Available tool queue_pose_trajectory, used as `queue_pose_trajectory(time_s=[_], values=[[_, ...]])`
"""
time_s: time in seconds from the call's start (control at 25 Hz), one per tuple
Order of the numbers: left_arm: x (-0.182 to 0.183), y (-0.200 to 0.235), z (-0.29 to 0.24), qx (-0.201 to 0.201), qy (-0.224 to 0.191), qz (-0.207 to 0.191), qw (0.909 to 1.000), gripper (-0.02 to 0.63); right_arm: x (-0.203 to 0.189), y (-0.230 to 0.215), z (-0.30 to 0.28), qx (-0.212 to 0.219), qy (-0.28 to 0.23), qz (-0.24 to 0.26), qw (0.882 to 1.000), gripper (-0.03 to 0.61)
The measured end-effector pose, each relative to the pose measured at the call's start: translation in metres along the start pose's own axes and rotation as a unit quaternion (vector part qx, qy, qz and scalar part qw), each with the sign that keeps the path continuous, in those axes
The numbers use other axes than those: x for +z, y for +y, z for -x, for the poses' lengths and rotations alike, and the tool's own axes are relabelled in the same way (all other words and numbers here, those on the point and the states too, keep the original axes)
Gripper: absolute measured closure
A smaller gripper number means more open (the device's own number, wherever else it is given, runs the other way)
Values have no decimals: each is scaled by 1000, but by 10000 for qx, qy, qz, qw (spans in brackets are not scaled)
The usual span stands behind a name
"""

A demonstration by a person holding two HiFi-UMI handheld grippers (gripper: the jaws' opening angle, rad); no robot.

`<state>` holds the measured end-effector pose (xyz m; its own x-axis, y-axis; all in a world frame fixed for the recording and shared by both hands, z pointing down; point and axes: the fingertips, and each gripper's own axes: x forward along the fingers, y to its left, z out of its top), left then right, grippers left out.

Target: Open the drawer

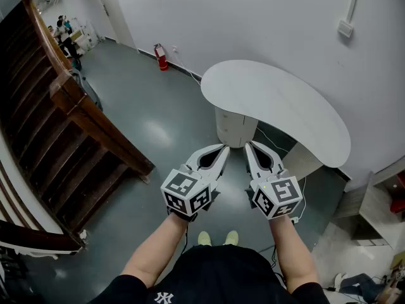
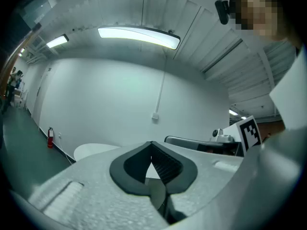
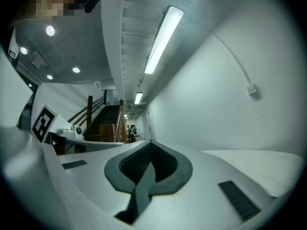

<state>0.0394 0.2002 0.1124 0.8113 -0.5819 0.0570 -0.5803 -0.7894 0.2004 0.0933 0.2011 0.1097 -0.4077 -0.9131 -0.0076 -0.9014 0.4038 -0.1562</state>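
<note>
Before white table (image 1: 278, 100): left gripper (image 1: 224, 148), right gripper (image 1: 248, 145) level, side by side, fingers (image 1: 214, 163) clenched, empty.

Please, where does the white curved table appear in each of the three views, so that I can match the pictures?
Head view: the white curved table is at upper centre, against the wall.
Left gripper view: lower left, a pale oval to the right of the red fire extinguisher.
Right gripper view: lower right, a flat pale surface.
Shared landmark: the wall box on its cable, above the table in all views.
</note>
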Motion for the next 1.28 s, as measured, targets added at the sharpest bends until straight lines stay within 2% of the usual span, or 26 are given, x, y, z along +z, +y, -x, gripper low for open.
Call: queue_pose_trajectory(time_s=[0.4, 0.64, 0.8, 1.28], values=[[-4, -5, -4, 41, 11, 30, 10000, 604, -2, -2, 4, 99, 27, -37, 9999, 565], [-5, -6, -8, 104, 5, -40, 9999, 604, 9, -14, 17, 317, -233, -521, 9979, 563], [-8, 0, -11, 199, 37, -14, 9998, 604, 11, -30, 22, 282, -346, -920, 9948, 563], [-30, -2, -40, 428, 195, 105, 9988, 603, -6, -69, 33, 244, -164, -1060, 9939, 563]])
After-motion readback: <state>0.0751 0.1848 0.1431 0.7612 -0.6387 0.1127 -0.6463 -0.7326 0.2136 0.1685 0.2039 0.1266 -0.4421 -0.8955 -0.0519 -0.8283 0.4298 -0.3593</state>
